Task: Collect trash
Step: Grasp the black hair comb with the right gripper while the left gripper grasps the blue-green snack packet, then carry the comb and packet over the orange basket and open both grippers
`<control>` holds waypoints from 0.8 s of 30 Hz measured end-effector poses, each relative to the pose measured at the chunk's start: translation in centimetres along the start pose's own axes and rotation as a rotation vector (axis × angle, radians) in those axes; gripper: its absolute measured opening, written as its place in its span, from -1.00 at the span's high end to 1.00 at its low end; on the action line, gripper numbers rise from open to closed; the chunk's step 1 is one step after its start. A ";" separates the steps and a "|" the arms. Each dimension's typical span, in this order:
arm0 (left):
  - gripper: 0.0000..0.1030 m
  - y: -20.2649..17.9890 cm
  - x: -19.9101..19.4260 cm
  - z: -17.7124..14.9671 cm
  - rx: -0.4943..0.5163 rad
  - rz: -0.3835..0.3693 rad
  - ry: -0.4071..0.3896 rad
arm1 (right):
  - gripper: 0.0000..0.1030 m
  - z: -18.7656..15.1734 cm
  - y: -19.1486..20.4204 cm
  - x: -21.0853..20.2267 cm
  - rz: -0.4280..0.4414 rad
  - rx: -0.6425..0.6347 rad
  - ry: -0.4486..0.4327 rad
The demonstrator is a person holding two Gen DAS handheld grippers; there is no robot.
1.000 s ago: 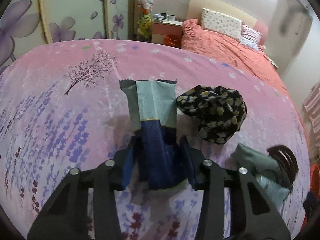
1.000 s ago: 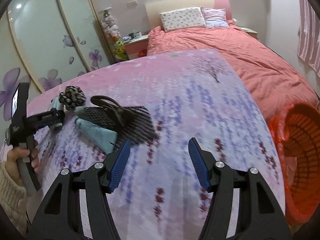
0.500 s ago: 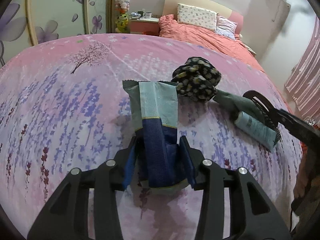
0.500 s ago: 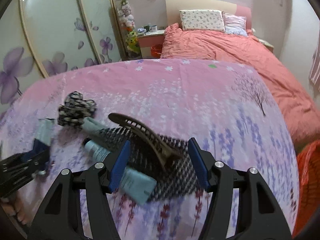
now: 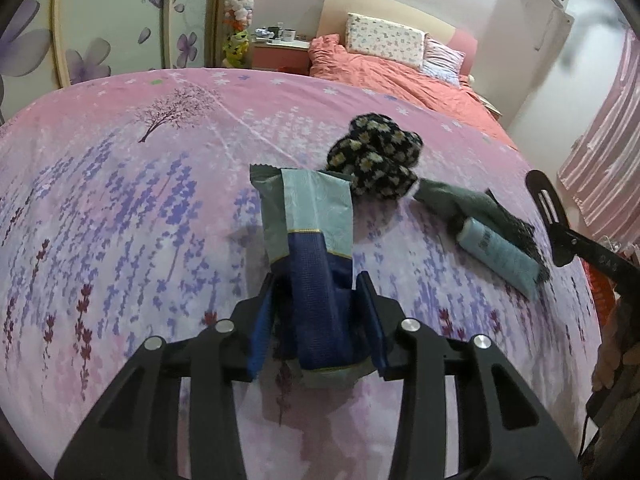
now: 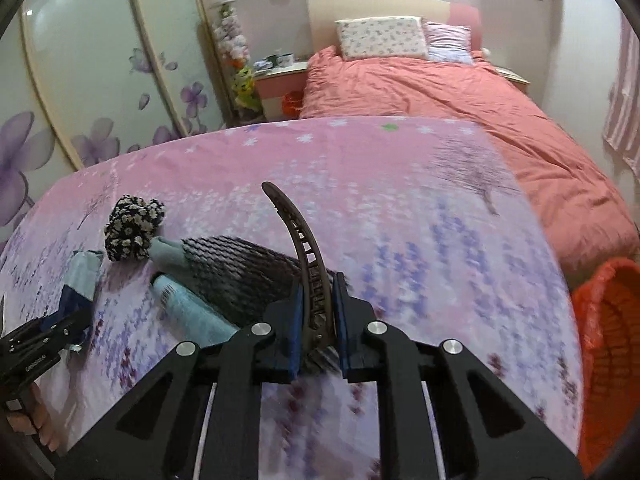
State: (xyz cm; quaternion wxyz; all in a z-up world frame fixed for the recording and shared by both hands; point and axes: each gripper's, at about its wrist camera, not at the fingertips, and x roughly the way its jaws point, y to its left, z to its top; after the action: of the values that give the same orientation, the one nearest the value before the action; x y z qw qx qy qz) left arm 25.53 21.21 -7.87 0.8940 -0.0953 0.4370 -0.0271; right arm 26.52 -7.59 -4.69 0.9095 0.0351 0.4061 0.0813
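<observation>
My left gripper (image 5: pixel 316 312) is shut on a blue and pale green wrapper (image 5: pixel 312 224) and holds it just above the pink flowered bedspread (image 5: pixel 120 200). My right gripper (image 6: pixel 316 316) is shut on a brown curved hair clip (image 6: pixel 304 248), which sticks up between the pads. A pale blue tube (image 6: pixel 188 308) lies on the bedspread left of it, half under a black mesh cloth (image 6: pixel 236 264). A black floral scrunchie (image 6: pixel 134 226) lies further left. The tube (image 5: pixel 500 252) and scrunchie (image 5: pixel 376 160) also show in the left wrist view.
An orange plastic basket (image 6: pixel 608 344) stands on the floor at the right of the bedspread. A bed with a salmon duvet (image 6: pixel 440 92) and pillows lies beyond. A wardrobe with purple flower doors (image 6: pixel 80 92) lines the left wall.
My right gripper swung left to the hair clip and closed on it. My left gripper kept hold of the wrapper and shifted a little.
</observation>
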 end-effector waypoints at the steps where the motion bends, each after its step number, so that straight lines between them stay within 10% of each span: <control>1: 0.23 -0.1 -0.2 -0.3 0.004 -0.013 0.001 | 0.72 -0.2 -0.3 -0.3 -0.011 0.006 0.001; 24: 0.13 -4.7 -0.5 -2.9 0.109 0.024 -0.006 | 0.55 -4.9 -3.8 -0.3 -0.114 0.079 0.028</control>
State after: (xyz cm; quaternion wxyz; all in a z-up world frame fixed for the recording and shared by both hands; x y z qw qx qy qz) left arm 23.09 16.29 -8.29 0.8995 -0.0411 0.4331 -0.0399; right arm 23.10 -11.39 -8.24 0.9048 0.0467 0.4230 0.0136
